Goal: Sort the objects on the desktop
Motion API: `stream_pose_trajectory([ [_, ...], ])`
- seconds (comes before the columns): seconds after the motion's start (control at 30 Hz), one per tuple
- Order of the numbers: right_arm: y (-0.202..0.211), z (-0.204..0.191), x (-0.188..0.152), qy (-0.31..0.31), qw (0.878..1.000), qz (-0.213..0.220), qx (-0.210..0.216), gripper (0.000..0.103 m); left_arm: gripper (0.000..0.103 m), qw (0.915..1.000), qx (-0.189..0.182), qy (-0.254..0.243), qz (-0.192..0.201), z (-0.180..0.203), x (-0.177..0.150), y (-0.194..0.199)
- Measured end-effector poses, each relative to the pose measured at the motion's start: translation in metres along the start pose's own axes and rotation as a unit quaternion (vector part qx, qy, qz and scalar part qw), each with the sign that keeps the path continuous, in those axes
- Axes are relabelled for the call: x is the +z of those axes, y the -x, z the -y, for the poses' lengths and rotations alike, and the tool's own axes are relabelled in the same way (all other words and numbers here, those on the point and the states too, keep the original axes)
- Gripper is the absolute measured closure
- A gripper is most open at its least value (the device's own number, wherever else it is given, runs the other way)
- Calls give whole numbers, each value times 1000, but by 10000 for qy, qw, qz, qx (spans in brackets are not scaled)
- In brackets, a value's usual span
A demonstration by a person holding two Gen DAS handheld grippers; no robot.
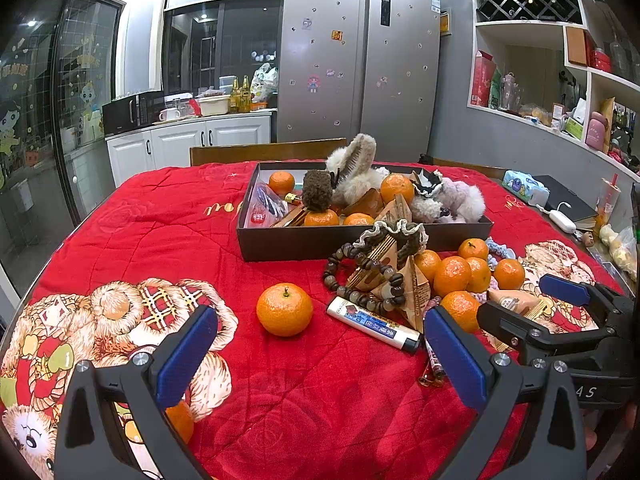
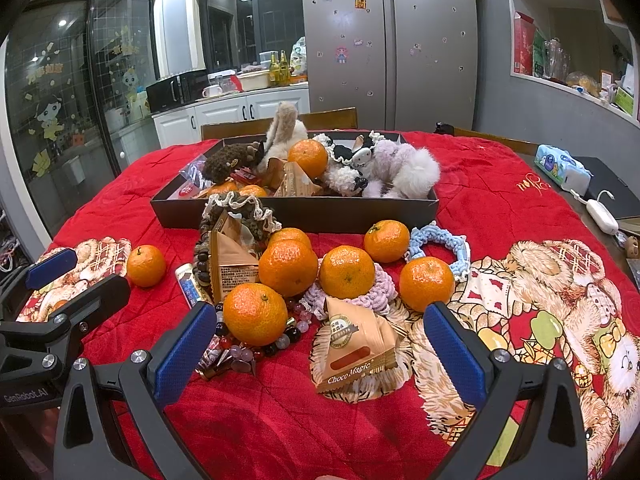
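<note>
The left wrist view has my left gripper (image 1: 320, 356) open and empty above the red cloth, with a lone mandarin (image 1: 284, 309) and a lighter (image 1: 372, 324) just ahead. A bead bracelet (image 1: 360, 276) lies behind them, beside triangular snack packets. In the right wrist view my right gripper (image 2: 320, 354) is open, low over a Choco Magic packet (image 2: 352, 354) that lies between its fingers, untouched. A mandarin (image 2: 255, 314) sits by the left finger, others (image 2: 347, 272) behind. The brown box (image 2: 296, 212) holds plush toys, mandarins and packets.
A blue crochet ring (image 2: 440, 240) and a pink scrunchie (image 2: 372, 296) lie among the mandarins. A tissue pack (image 2: 562, 168) and a white charger (image 2: 600, 212) sit at the table's right edge. Chair backs (image 2: 320, 118) stand behind the box.
</note>
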State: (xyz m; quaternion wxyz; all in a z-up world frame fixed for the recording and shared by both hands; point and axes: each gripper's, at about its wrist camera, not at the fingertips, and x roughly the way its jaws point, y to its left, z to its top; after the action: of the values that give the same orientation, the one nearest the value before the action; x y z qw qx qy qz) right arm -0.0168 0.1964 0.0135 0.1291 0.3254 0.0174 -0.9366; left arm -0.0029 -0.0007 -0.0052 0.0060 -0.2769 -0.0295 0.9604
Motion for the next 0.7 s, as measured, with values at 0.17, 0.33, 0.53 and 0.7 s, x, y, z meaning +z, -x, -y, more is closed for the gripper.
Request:
stream_pose_trajectory([
  [0.17,0,0,0,1,10000,4,-2,0,0,10000,-3,1,-6,0,0,0],
  [0.33,0,0,0,-8,10000,-8,5,0,0,10000,10,2,-41,0,0,-2],
  [0.53,-3,1,0,-45,10000,-72,22,0,0,9998,-7,68,-184,-1,0,-7],
  [0.7,-3,1,0,-54,9999,-85,-9,0,0,9995,25,75,-305,-2,1,-12],
])
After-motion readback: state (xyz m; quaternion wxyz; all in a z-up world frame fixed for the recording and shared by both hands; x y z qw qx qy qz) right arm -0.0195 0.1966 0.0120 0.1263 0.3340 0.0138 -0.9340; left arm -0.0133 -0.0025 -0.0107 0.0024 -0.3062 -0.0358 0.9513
